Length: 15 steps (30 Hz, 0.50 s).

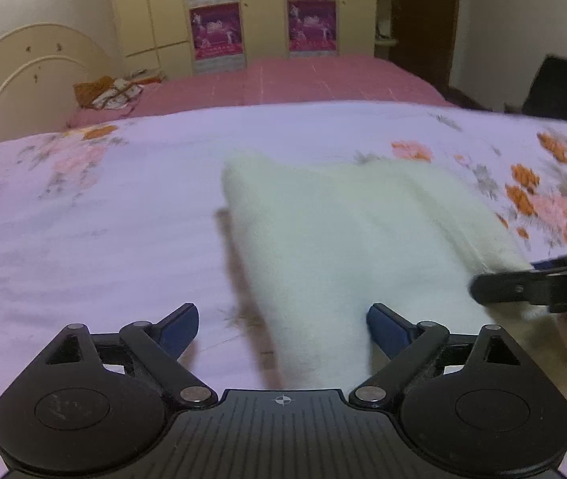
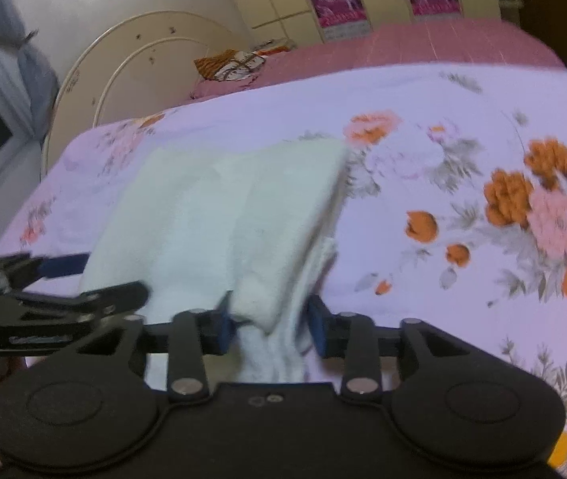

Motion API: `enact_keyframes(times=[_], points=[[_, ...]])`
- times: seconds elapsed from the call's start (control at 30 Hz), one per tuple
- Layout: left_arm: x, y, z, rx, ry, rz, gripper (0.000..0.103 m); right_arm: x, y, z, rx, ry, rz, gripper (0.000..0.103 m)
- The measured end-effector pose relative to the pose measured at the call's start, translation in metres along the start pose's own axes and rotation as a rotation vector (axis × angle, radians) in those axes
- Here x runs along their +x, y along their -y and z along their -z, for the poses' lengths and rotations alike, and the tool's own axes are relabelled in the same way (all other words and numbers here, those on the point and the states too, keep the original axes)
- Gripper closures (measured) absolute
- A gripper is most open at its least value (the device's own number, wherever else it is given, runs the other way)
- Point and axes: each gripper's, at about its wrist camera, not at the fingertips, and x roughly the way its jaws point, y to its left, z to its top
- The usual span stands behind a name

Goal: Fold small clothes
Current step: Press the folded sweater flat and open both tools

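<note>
A white fleecy cloth [image 1: 339, 231] lies partly folded on the floral bedsheet [image 1: 95, 239], its near end lifted. My left gripper [image 1: 282, 329] is open, with the cloth's near edge lying between its blue pads and not clamped. My right gripper [image 2: 270, 325] is shut on the bunched near right corner of the cloth [image 2: 219, 215] and holds it up. The right gripper shows at the right edge of the left wrist view [image 1: 530, 287]. The left gripper shows at the left of the right wrist view [image 2: 44, 291].
A pink bedspread [image 1: 303, 80] covers the far half of the bed. An orange patterned cloth [image 1: 109, 92] lies near the cream headboard [image 1: 24, 76]. A wardrobe with pink posters [image 1: 219, 32] stands behind. A dark object [image 1: 558, 88] sits at far right.
</note>
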Motion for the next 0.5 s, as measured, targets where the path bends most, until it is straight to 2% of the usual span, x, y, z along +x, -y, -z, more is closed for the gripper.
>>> enact_keyframes(times=[0.03, 0.1, 0.17, 0.2, 0.23, 0.3, 0.37, 0.47, 0.5], points=[[-0.007, -0.004, 0.000, -0.008, 0.036, -0.016, 0.016, -0.002, 0.005, -0.001, 0.015, -0.006, -0.013, 0.058], [-0.017, -0.010, -0.004, -0.023, 0.097, -0.041, 0.047, -0.015, 0.007, -0.003, 0.001, 0.029, -0.018, 0.058], [-0.020, -0.014, -0.015, -0.066, 0.150, -0.017, 0.056, -0.031, 0.001, -0.008, -0.053, 0.112, 0.011, 0.065], [-0.019, -0.015, -0.022, -0.075, 0.172, -0.002, 0.056, -0.034, -0.003, -0.012, -0.071, 0.145, 0.026, 0.076], [-0.015, -0.011, -0.029, -0.067, 0.176, 0.007, 0.056, -0.035, -0.007, -0.017, -0.091, 0.169, 0.043, 0.082], [-0.004, 0.000, -0.040, -0.038, 0.164, 0.018, 0.056, -0.030, -0.016, -0.028, -0.131, 0.187, 0.043, 0.082], [0.015, 0.010, -0.047, -0.009, 0.105, 0.020, 0.056, -0.021, -0.026, -0.039, -0.188, 0.173, 0.053, 0.082], [0.047, 0.017, -0.047, 0.002, 0.000, 0.008, 0.056, 0.009, -0.036, -0.047, -0.268, 0.081, 0.137, 0.084], [0.052, 0.018, -0.046, 0.003, -0.002, 0.008, 0.056, 0.019, -0.034, -0.047, -0.278, 0.042, 0.166, 0.085]])
